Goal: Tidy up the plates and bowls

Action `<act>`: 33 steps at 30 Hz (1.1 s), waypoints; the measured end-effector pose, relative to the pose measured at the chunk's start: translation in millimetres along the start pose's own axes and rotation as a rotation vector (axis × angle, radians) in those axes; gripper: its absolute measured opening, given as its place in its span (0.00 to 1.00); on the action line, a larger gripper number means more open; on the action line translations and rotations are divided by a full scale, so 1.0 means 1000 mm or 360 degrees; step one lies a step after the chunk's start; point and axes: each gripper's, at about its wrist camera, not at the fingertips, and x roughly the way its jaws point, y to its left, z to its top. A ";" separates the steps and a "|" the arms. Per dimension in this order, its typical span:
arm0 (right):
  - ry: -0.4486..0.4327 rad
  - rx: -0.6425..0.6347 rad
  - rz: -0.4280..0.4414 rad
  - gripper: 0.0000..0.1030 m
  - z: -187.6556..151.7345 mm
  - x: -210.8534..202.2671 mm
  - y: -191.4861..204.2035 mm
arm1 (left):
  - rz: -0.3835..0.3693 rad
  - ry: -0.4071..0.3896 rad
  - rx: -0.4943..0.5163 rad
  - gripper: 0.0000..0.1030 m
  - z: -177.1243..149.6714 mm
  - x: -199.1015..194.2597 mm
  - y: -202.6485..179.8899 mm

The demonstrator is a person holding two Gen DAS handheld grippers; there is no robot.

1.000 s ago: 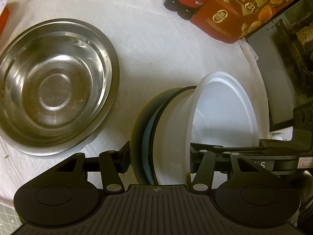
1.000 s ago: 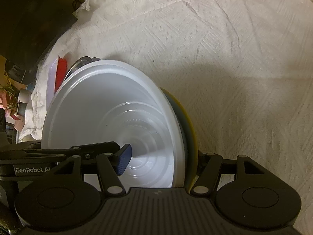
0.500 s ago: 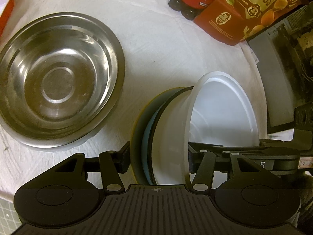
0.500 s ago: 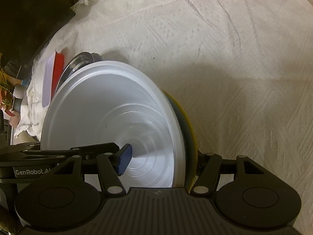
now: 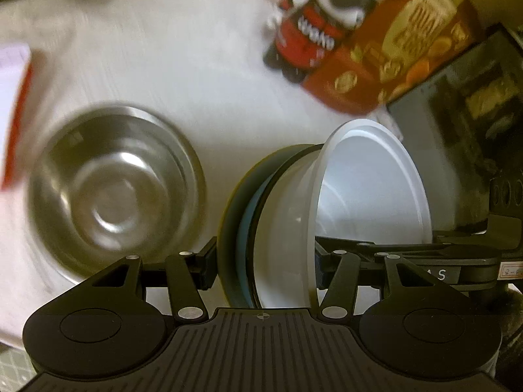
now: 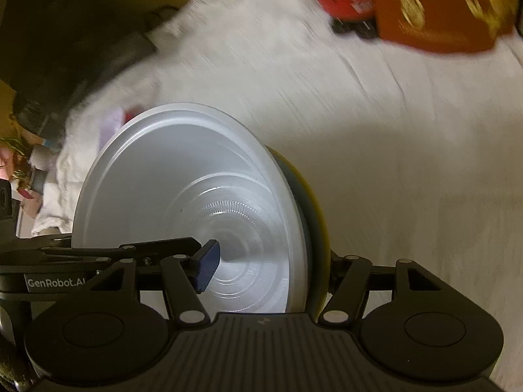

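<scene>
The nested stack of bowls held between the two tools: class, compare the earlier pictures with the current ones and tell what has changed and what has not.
Both tools have lifted the nested stack away from the white cloth: the steel bowl and red box now look smaller and blurred. Unchanged: the left tool and right tool remain clamped on the stack, white bowl innermost; the steel bowl stays on the cloth.

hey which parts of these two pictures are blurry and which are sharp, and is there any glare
Left wrist view: the white bowl stack and left tongs are sharp; the steel bowl, with glare rings inside, and the red packages are motion-smeared. Right wrist view: the right tongs and stack are crisp, the white tablecloth streaked; a soft sheen sits in the bowl's centre.
</scene>
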 end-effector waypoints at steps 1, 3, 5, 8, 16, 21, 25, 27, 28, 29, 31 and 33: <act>-0.0018 -0.0018 0.0009 0.62 0.005 -0.002 0.007 | 0.0013 -0.0021 0.0005 0.55 0.005 -0.008 0.002; -0.0048 -0.0055 0.0034 0.62 0.016 -0.003 0.023 | 0.0041 -0.0062 0.0008 0.56 0.014 -0.024 0.010; -0.0071 -0.0108 0.0071 0.62 0.025 0.000 0.038 | 0.0076 -0.0102 -0.0006 0.56 0.022 -0.037 0.021; -0.0070 -0.0152 0.0146 0.63 0.040 0.015 0.059 | 0.0140 -0.0137 -0.0051 0.56 0.030 -0.047 0.044; 0.0093 -0.0137 0.0188 0.62 0.055 0.088 0.088 | 0.0180 -0.0032 -0.0198 0.55 0.037 -0.024 0.113; 0.0224 -0.0132 0.0085 0.60 0.056 0.126 0.091 | 0.0142 0.0059 -0.0293 0.54 0.028 0.001 0.143; 0.0187 -0.0206 0.0009 0.57 0.056 0.130 0.098 | 0.0123 0.0062 -0.0309 0.53 0.025 0.004 0.149; 0.0174 -0.0208 0.0002 0.58 0.057 0.131 0.099 | 0.0139 0.0059 -0.0298 0.51 0.026 0.004 0.148; 0.0157 -0.0222 -0.0014 0.58 0.057 0.131 0.100 | 0.0157 0.0064 -0.0290 0.49 0.027 0.005 0.148; 0.0141 -0.0239 -0.0028 0.57 0.055 0.130 0.101 | 0.0166 0.0065 -0.0293 0.48 0.026 0.006 0.149; 0.0120 -0.0257 -0.0036 0.58 0.049 0.125 0.102 | 0.0177 0.0066 -0.0299 0.44 0.026 0.006 0.152; 0.0107 -0.0260 -0.0033 0.60 0.050 0.124 0.102 | 0.0175 0.0060 -0.0311 0.43 0.025 0.004 0.155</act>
